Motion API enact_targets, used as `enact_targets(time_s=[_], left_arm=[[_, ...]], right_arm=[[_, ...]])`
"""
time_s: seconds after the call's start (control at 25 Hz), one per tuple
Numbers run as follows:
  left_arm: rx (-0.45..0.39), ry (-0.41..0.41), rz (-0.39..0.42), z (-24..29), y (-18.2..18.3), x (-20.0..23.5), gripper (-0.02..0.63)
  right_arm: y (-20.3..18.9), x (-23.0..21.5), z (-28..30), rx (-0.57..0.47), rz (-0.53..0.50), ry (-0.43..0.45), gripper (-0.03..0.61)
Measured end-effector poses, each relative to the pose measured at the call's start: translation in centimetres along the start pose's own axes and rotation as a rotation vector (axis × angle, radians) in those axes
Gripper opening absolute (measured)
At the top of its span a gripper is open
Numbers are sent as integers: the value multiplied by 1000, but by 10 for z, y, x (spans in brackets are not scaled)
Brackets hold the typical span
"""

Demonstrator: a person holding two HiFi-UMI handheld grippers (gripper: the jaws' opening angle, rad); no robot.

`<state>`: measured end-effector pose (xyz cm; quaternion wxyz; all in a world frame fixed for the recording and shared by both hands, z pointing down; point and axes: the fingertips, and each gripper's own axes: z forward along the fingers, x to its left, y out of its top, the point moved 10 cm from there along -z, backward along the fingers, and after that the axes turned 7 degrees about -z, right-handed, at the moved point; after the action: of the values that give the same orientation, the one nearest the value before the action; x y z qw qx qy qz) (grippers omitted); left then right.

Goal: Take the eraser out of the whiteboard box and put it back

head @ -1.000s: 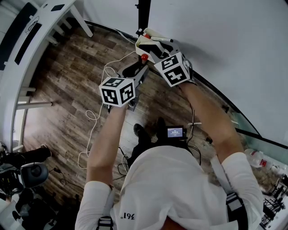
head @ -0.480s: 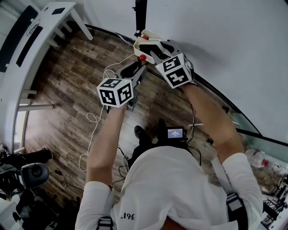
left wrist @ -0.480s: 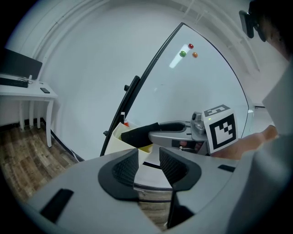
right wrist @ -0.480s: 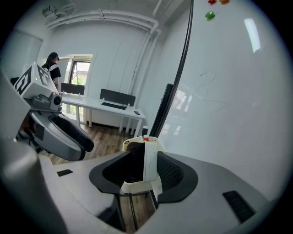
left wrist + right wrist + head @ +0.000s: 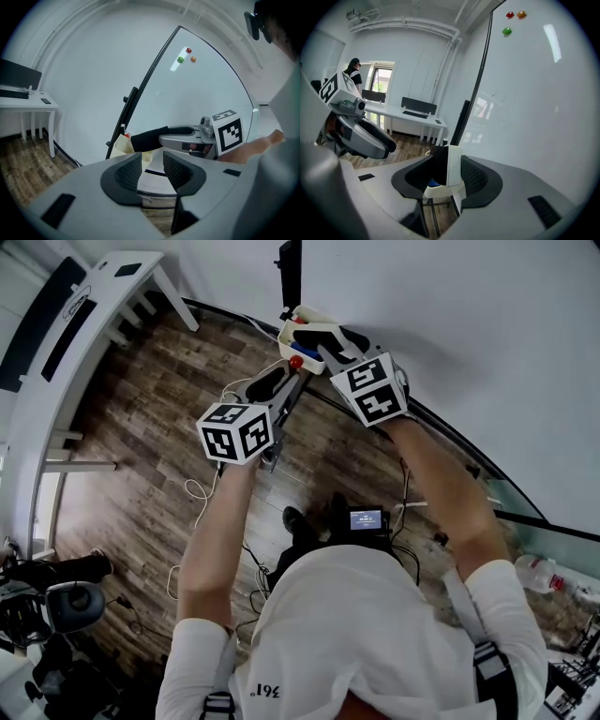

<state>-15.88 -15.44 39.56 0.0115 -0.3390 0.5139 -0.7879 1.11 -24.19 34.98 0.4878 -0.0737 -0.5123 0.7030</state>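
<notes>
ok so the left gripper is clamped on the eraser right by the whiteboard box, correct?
Wrong gripper. The right gripper is clamped on the eraser by the whiteboard box; the right gripper view shows it between its jaws. The left gripper has its jaws apart with nothing between them.

The whiteboard [image 5: 487,352] takes up the right side, and the box [image 5: 121,146] sits against its edge at the far centre. The eraser [image 5: 439,168] is between the jaws of the right gripper [image 5: 319,337], pressed by both pads, directly above the box. The left gripper [image 5: 152,171] is just left of the right one and nearer, its jaws apart with nothing between them. Magnets [image 5: 506,31] sit high on the whiteboard, well above the box. A desk [image 5: 84,324] stands far left, well apart from the whiteboard. A cable [image 5: 199,491] lies on the floor [image 5: 141,456] under the left arm. A bottle [image 5: 536,573] lies near right.
</notes>
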Motion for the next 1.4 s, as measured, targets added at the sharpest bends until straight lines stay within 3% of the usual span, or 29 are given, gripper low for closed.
enact_targets(time_s=[0.4, 0.68, 1.4], left_arm=[[-35, -8, 36, -14, 8, -19, 149], [-120, -49, 28, -33, 20, -46, 149], [-219, -85, -29, -80, 0, -91, 149]], right_arm=[[4, -6, -34, -46, -6, -25, 196], [3, -11, -72, -106, -4, -55, 196], [2, -5, -153, -260, 141, -72, 195]])
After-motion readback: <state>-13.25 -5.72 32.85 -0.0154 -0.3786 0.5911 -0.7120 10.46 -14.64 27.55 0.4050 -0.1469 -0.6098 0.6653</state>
